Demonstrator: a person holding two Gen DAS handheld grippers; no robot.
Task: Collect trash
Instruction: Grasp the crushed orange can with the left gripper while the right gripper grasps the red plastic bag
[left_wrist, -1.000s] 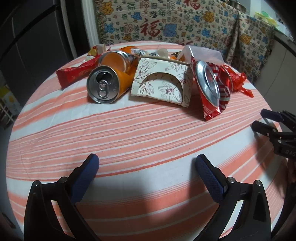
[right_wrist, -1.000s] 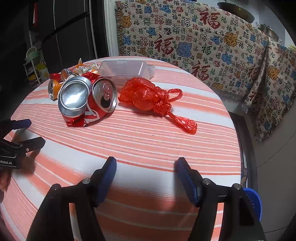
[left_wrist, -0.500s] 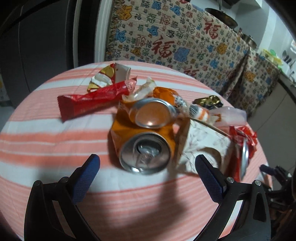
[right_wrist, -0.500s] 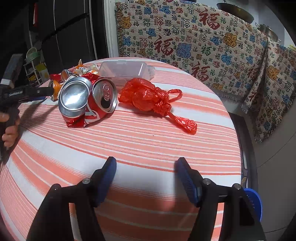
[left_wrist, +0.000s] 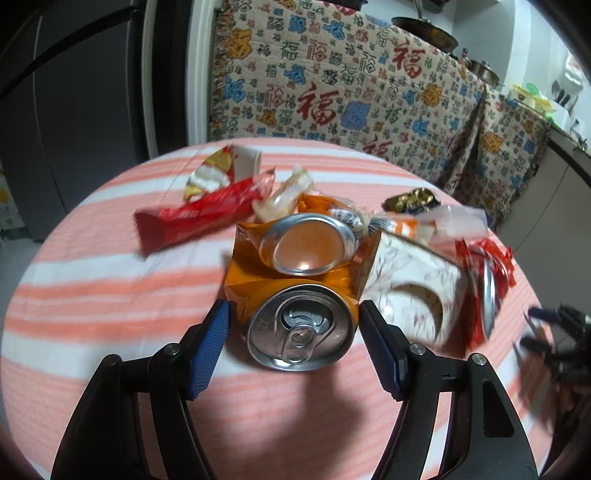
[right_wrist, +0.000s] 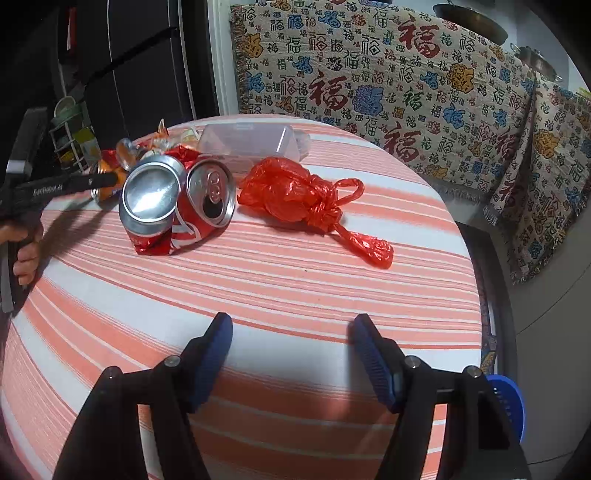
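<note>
A crushed orange can (left_wrist: 291, 273) lies on the striped tablecloth (left_wrist: 92, 295), its lid facing me. My left gripper (left_wrist: 294, 334) straddles that lid and its jaws are closing. The right pad is nearly at the rim; a small gap shows by the left pad. In the right wrist view the left gripper (right_wrist: 107, 181) reaches in from the left toward the orange can (right_wrist: 107, 170). My right gripper (right_wrist: 291, 339) hovers open over bare cloth, short of a crushed red cola can (right_wrist: 177, 206) and a knotted red plastic bag (right_wrist: 295, 192).
Around the orange can lie a red wrapper (left_wrist: 199, 218), a floral paper box (left_wrist: 413, 291), a gold wrapper (left_wrist: 412, 199) and other scraps. A clear plastic container (right_wrist: 251, 142) sits at the table's far side. A patterned cloth (right_wrist: 369, 74) hangs behind; the table edge drops away on the right.
The left gripper swung left and forward to the orange can, and its jaws have narrowed around the lid. The right gripper has stayed where it was.
</note>
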